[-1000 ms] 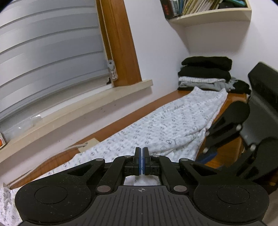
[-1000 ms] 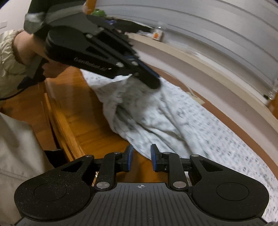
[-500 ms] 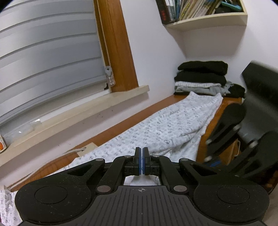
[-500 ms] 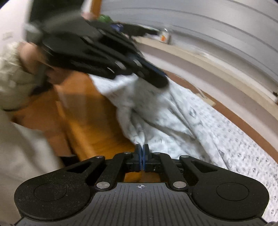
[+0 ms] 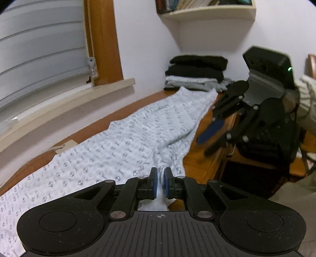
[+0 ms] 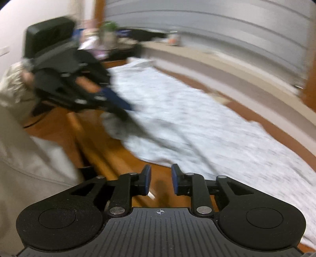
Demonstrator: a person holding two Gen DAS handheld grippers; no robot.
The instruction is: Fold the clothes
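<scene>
A long white cloth with a small grey pattern [image 5: 128, 142] lies stretched along the wooden table [image 5: 199, 160] under the window. My left gripper [image 5: 161, 172] is at its near edge. Its jaws are opening, a narrow gap shows, and a raised fold of the cloth runs in between the pads. In the right wrist view the left gripper [image 6: 122, 110] is blurred above the bunched edge of the cloth [image 6: 197, 118]. My right gripper [image 6: 161, 174] hangs over the bare table [image 6: 94, 138] in front of the cloth. Its jaws are opening with nothing between them. The left wrist view shows the right gripper [image 5: 209, 138] off the table's front edge.
A stack of folded black and grey clothes [image 5: 195, 73] sits in the far corner, under a wall shelf [image 5: 207, 11] with books. A window sill [image 5: 79, 96] and blinds run along the far side. A person's beige sleeve [image 6: 11, 89] and clothing [image 6: 29, 158] are at the left.
My left gripper's pads, tight together before, now show a gap around the cloth fold. My right gripper shut, then opened again, and moved up and away from the cloth edge.
</scene>
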